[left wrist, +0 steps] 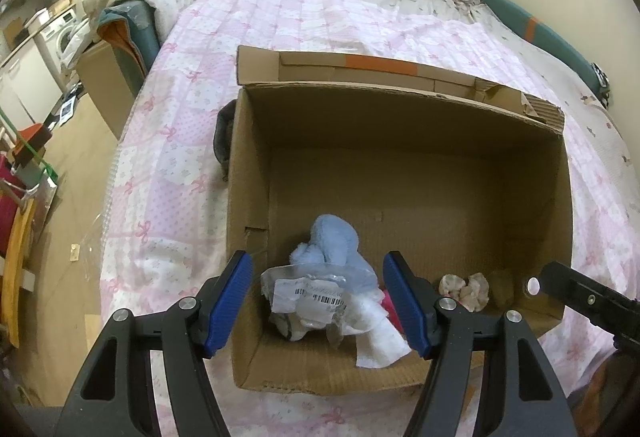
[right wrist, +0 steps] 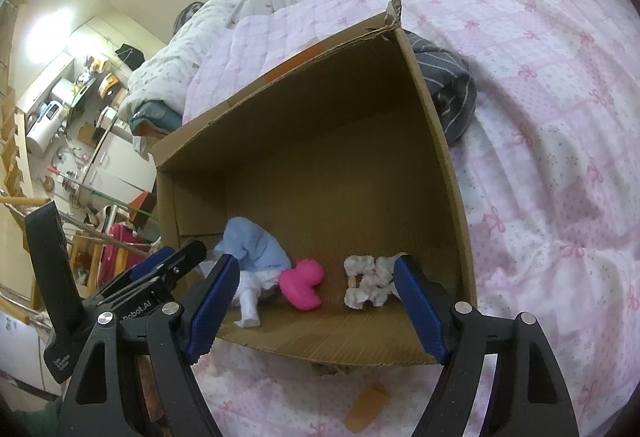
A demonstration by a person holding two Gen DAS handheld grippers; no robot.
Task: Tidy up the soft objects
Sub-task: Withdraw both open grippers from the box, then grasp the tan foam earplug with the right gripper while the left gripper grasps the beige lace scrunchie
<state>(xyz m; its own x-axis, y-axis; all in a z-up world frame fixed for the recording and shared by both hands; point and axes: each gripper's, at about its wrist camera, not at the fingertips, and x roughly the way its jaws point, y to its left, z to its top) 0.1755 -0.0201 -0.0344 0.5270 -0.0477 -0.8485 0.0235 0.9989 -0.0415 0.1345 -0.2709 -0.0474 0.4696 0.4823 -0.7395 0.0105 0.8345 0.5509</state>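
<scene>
A cardboard box (right wrist: 320, 141) sits on the bed (right wrist: 560, 157), collecting soft things: blue plush (right wrist: 256, 249), pink toy (right wrist: 302, 283), cream scrunchie (right wrist: 368, 281). Left tool (left wrist: 318, 303) and right tool (right wrist: 316, 307) hover open, empty.

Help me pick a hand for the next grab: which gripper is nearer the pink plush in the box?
Probably right. The right gripper hangs open just above the pink plush, which lies between its fingers. The left gripper is open over the blue plush, with the pink one at its right finger.
</scene>
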